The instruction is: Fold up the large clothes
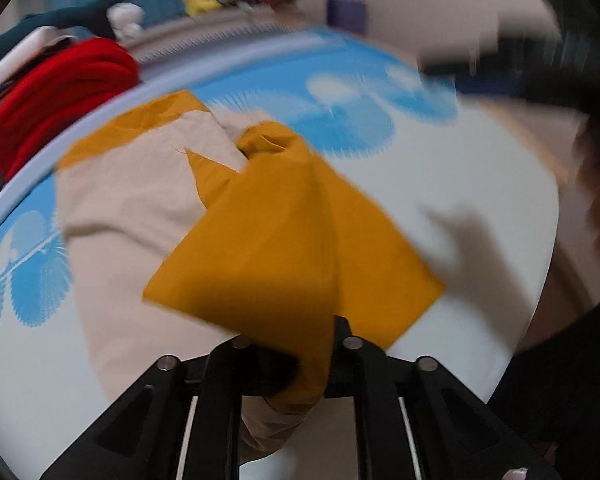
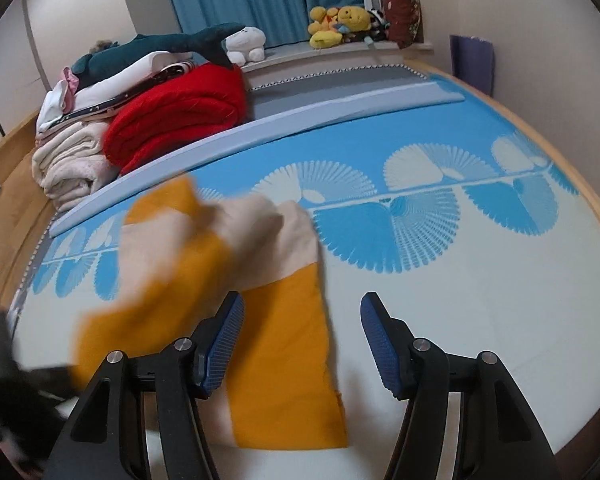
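Apparently left gripper (image 1: pixel 296 360) pinching mustard-and-cream garment (image 1: pixel 268 240); right gripper (image 2: pixel 302 344) spread, empty.

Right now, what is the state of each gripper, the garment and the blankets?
Left gripper: shut on the garment, lifting a mustard flap.
Right gripper: open, empty, above the garment.
Garment: mustard and cream, partly folded on the mat.
Red blanket: folded, beside the mat.

left hand-held gripper (image 1: pixel 296 364) clamped, right (image 2: pixel 302 344) agape
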`<act>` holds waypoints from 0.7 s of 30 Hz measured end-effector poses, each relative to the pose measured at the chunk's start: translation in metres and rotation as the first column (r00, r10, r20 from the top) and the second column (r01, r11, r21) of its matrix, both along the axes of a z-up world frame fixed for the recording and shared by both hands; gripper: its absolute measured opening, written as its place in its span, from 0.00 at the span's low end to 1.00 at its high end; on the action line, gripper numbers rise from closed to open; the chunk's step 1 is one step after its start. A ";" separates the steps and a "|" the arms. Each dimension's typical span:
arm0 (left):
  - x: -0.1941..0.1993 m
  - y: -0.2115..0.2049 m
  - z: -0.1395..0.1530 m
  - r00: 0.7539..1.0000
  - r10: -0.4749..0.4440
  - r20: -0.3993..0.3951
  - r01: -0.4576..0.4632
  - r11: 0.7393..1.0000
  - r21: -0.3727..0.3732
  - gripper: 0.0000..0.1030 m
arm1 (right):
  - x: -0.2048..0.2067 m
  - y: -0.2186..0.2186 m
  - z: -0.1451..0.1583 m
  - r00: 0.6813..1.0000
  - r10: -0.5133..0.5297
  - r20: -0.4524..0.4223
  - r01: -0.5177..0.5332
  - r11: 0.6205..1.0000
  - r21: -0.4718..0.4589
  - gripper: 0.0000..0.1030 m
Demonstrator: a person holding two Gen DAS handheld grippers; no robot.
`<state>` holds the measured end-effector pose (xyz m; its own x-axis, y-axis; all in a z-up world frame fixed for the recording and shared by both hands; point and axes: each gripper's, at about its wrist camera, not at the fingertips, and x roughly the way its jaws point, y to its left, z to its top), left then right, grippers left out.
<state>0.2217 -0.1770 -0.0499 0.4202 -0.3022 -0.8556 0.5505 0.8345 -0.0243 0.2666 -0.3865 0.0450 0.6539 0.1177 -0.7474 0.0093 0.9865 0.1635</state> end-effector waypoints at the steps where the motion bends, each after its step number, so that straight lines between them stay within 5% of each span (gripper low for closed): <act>1: 0.002 -0.003 -0.010 0.999 -0.013 -0.050 0.013 1.000 0.012 0.19 | 0.002 0.001 -0.002 1.000 0.012 -0.013 -0.012 1.000 0.013 0.60; 3: 0.004 0.001 -0.011 0.993 -0.014 -0.114 0.011 0.999 -0.030 0.34 | -0.007 -0.001 -0.007 0.999 0.033 -0.039 -0.031 0.999 0.043 0.60; 6: 0.000 0.018 0.006 0.977 -0.063 -0.204 0.024 0.982 -0.189 0.51 | -0.008 0.002 -0.018 0.995 0.048 -0.091 -0.037 0.992 0.117 0.60; 10: 0.000 0.057 0.038 0.964 -0.089 -0.249 -0.017 0.919 -0.394 0.53 | -0.002 0.013 -0.030 0.986 0.090 -0.138 -0.054 0.968 0.244 0.60; 13: 0.008 0.087 0.049 0.973 0.043 -0.226 -0.130 0.914 -0.385 0.53 | 0.006 0.031 -0.047 0.967 0.150 -0.204 -0.080 0.946 0.314 0.61; 16: 0.017 0.125 0.047 0.950 0.238 -0.202 -0.292 0.907 -0.305 0.53 | 0.012 0.057 -0.063 0.935 0.224 -0.275 -0.129 0.937 0.324 0.61; 21: 0.022 0.156 0.032 0.890 0.394 -0.230 -0.438 0.878 -0.192 0.52 | 0.012 0.104 -0.093 0.871 0.268 -0.413 -0.236 0.963 0.128 0.61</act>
<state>0.2435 -0.0211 -0.0183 0.3982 -0.3327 -0.8549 0.1210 0.9428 -0.3105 0.2781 -0.2827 -0.0479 0.2188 0.2994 -0.9287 -0.1537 0.9505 0.2702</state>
